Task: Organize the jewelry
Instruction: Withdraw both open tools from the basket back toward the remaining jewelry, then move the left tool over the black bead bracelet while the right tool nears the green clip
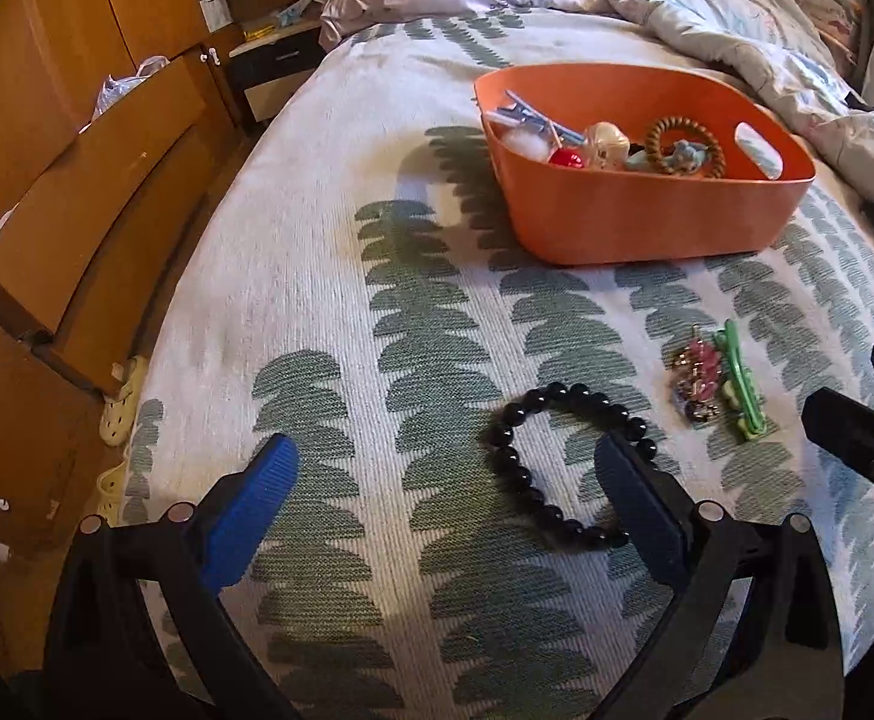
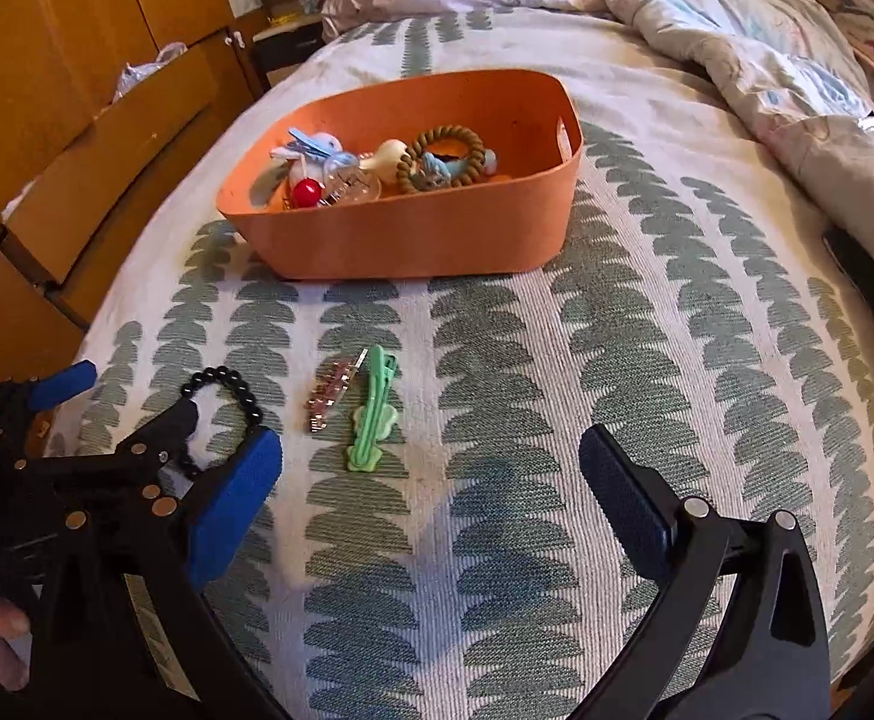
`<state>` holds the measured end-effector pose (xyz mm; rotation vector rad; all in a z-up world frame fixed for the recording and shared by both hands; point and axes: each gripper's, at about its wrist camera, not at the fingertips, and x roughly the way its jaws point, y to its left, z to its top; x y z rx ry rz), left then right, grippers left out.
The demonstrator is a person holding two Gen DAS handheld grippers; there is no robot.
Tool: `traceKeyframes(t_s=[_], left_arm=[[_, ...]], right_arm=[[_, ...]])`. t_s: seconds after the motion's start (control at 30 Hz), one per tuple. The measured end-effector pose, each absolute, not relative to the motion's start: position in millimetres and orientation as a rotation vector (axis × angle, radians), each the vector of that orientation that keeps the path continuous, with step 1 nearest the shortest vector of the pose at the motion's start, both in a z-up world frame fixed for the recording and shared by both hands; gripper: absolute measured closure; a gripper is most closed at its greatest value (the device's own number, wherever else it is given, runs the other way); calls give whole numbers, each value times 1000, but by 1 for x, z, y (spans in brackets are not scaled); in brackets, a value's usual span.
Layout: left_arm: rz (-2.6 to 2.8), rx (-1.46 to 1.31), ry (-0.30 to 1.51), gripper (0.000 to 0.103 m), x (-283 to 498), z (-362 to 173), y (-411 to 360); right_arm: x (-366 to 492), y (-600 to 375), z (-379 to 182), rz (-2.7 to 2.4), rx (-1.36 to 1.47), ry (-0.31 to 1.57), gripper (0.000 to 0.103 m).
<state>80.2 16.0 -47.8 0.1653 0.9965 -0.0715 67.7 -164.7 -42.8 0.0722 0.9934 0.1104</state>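
Now | L claw (image 1: 442, 474) wide, over bed (image 1: 317, 312), black bead bracelet (image 1: 562, 468) flat btwn its fingers, R pad over beads | pink clip (image 2: 332, 390) + green clip (image 2: 374, 414) just beside, 3 o'clock of bracelet | orange bin (image 2: 413, 234) at 12, holds trinkets | R claw (image 2: 431, 474) wide, holding nothing

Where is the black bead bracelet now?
The black bead bracelet lies on the bedspread, by the open left gripper, left of the pink clip and green clip.
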Motion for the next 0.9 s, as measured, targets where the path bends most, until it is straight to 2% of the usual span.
traceKeyframes(t_s=[0.9], left_arm=[[-64,178,1052,5,90,-65,11]], right_arm=[[87,-156,-66,69,54,1043,12]])
